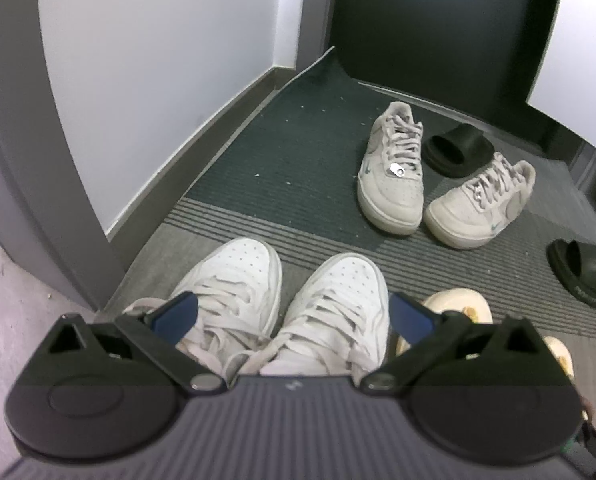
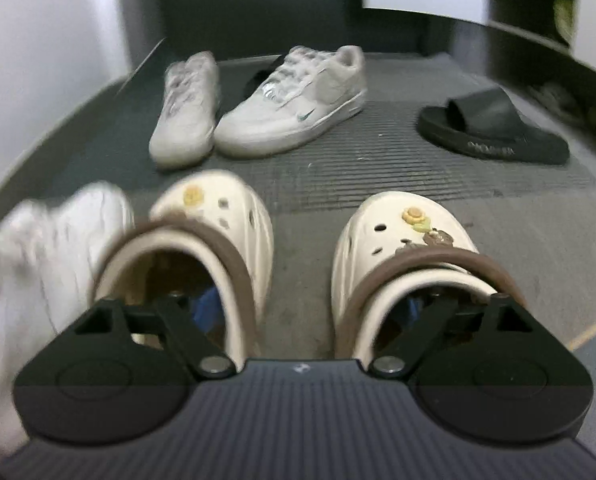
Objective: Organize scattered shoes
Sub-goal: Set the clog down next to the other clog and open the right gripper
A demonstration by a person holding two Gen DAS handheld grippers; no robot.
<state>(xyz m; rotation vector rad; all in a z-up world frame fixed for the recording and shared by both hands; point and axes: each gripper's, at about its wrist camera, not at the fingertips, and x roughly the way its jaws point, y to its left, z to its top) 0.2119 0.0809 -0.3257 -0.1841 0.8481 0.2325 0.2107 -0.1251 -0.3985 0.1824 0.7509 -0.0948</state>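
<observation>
So the shoes are about half sorted, I'd say. Taking the doormat [image 1: 298, 152] as the reference: the white sneakers [image 1: 282, 300] are sitting side by side at its near edge, toes pointing the same way, and the left hand-held gripper [image 1: 294, 312] is hanging over them with its jaws spread wide, one pad outside each shoe, not squeezing anything.

Right next to them, also along the mat's near edge, the cream clogs [image 2: 298, 248] are lining up. The right hand-held gripper [image 2: 310, 304] is standing about half open, with one finger reaching down into each clog's opening; whether the pads are pressing on the inner walls I can't tell, the view's blurry there. There's a gap between the two clogs, so that pair probably needs nudging together.

What's left, as far as I can judge: the grey sneakers [image 1: 426, 184] are lying toe to toe at an angle in the middle of the mat, and the black slides are split up, one [image 1: 458, 152] behind the grey pair, the other [image 2: 494, 128] off toward the mat's right side.

Room-wise it's looking like an entryway: ribbed dark mat with crumbs, a white wall [image 1: 158, 60] with grey skirting on the left, a dark door [image 1: 438, 20] beyond the mat, shelving [image 2: 538, 0] to the right.
</observation>
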